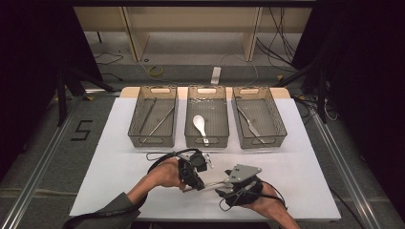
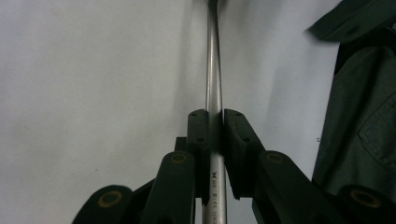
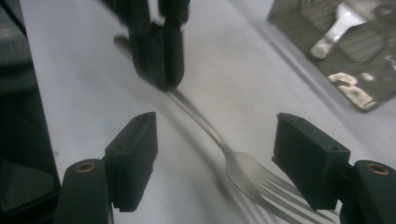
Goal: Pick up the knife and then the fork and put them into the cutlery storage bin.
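High view: three baskets [image 1: 153, 138] stand in a row on the counter [image 1: 119, 171], and nearer the person one fork [image 3: 243, 170] lies with its long axis crosswise. Left tongs [image 2: 215, 128] clamp its handle; its tines point toward the right tongs [image 3: 215, 158], spread wide around them.

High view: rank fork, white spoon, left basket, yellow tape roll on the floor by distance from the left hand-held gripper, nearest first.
1. fork: clamped in the left hand-held gripper, handle end.
2. white spoon: middle basket, just beyond.
3. left basket: farther, to the left; close to the spoon, near front wall.
4. yellow tape roll: on the floor past the table.
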